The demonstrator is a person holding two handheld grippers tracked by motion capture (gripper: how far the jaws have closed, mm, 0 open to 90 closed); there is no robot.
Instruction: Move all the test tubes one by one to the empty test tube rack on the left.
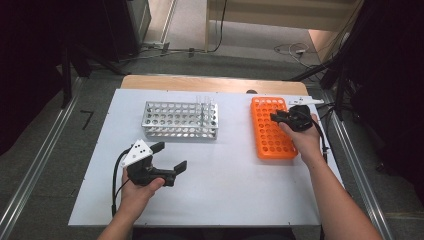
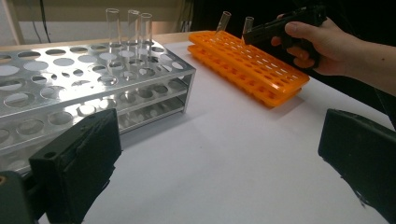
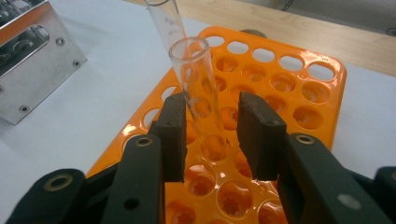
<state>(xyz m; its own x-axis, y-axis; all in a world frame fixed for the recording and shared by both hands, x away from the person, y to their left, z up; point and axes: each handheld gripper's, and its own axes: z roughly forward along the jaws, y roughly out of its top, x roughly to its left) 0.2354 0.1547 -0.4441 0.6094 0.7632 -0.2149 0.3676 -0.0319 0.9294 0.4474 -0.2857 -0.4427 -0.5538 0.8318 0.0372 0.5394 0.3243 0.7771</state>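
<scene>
An orange tube rack (image 1: 272, 145) lies at the right of the white board. Two glass tubes stand in it; the nearer tube (image 3: 201, 84) is between the jaws of my right gripper (image 3: 210, 107), close against the left pad, with a gap to the right pad. The second tube (image 3: 168, 21) leans just behind it. From the left gripper view the right gripper (image 2: 280, 28) hovers over the rack's far end. A silver metal rack (image 1: 175, 120) holds three upright tubes (image 2: 128, 32) at its far corner. My left gripper (image 1: 170, 157) stands open in front of that rack, with nothing between its jaws.
The white board (image 1: 225, 190) lies on a wooden table whose far edge (image 1: 210, 82) shows behind both racks. Cables trail from the grippers. Metal rails run along the floor on both sides of the table.
</scene>
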